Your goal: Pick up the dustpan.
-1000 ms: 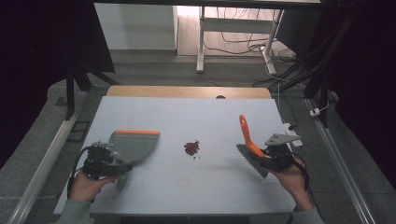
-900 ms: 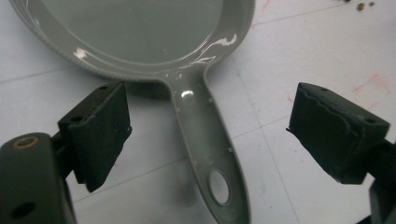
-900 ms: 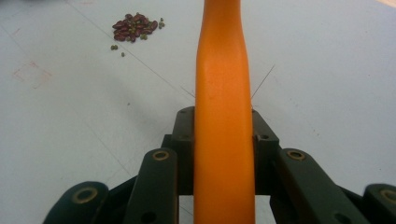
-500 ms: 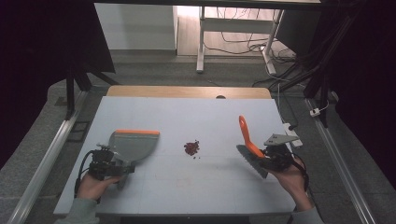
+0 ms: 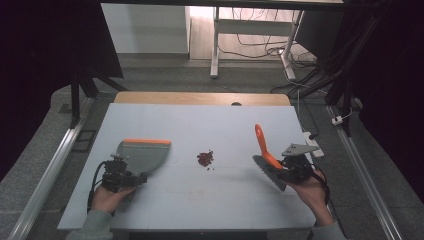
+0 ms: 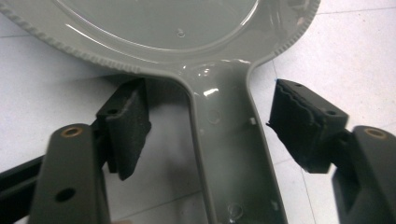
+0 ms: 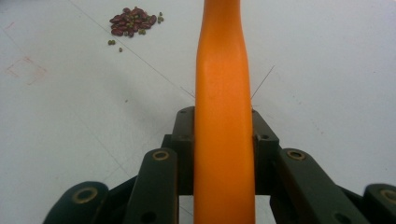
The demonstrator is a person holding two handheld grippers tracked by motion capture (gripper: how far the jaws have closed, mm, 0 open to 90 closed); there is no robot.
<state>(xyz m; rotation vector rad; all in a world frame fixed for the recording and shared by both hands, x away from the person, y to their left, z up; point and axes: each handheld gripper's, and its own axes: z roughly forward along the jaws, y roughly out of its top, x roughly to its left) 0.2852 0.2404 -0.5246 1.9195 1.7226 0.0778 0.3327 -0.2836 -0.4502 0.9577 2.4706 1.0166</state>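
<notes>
Dustpan [image 5: 143, 154]: grey, orange front lip, laid flat on the left part of the table [image 5: 200, 205]; its handle [image 6: 229, 154] runs back toward the person.
Step in hand: taking hold of the dustpan handle, judged from the jaws set either side of it.
Left gripper [image 5: 131, 179]: jaws have just been closing, with the handle between them; the pads [image 6: 128, 126] are not yet pressed on it, a gap being visible on both sides in the left gripper view.
Grip advice: the handle is best kept centred between the pads, so that both meet it together and the pan is not skewed or pushed along the table.
Beans [image 5: 205, 158]: small dark red heap with a few green ones, at mid table, well apart from the pan's lip.
Brush [image 5: 264, 150]: orange handle clamped tight in the right gripper [image 5: 287, 170], bristles low, held to the right of the heap.
Risk: a one-sided contact is likely to swing the lip away from the beans.
</notes>
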